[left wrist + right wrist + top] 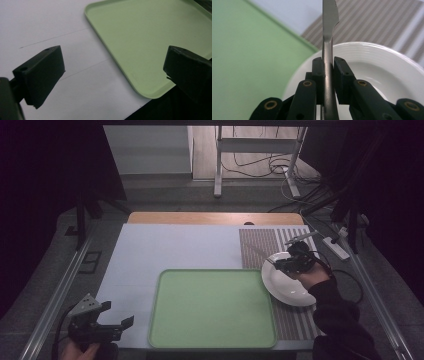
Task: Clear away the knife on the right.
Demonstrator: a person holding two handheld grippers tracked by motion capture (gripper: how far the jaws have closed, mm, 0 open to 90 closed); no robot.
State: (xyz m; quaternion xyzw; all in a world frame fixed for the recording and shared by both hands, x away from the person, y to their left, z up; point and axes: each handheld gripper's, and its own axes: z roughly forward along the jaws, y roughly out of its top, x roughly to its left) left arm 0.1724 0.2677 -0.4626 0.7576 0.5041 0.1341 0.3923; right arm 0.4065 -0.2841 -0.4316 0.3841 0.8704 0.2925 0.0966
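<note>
Steel knife (pixel 327 50), stiff and probably slippery, sits pinched by its handle in the right gripper (pixel 327 75) over the plate (pixel 387 75), while the left gripper (pixel 112 72) hangs wide open near the tray (pixel 150 37).

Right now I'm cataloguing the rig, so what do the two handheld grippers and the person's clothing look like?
Both are black. The left gripper has two blocky, wedge-shaped jaws and a grey three-cornered plate on top. The right gripper has flat black jaws on linked arms with brass-coloured pivot pins, and a dark cable trails from it. A dark sleeve covers the right forearm.
</note>
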